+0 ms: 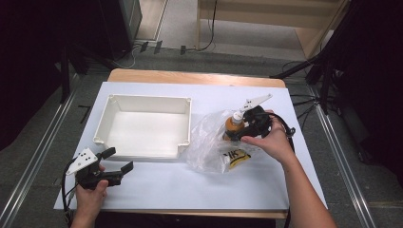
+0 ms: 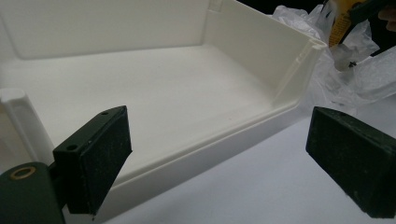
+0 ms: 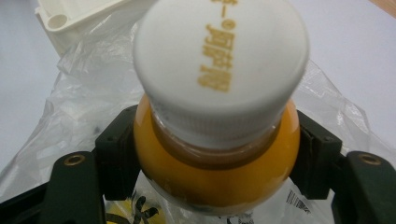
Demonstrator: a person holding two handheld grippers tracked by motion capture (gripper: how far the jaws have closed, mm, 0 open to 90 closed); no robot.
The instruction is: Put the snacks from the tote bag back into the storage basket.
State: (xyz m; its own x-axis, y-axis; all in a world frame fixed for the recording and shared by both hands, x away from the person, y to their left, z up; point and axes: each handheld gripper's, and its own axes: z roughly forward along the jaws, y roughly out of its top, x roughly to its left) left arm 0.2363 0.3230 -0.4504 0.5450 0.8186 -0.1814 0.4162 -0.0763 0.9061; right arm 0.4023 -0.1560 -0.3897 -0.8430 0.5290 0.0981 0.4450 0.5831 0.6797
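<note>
While jaws flank it, bottle [image 3: 217, 154] sits between right tongs [image 3: 217, 163].

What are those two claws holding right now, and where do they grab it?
The right gripper clamps an orange bottle by its shoulder, just under the white cap. The left gripper is open and holds nothing.

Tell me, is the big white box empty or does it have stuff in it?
Empty. The white box shows only its bare white floor in the high view and the left gripper view. The orange bottle and plastic bag are outside, beside it.
</note>
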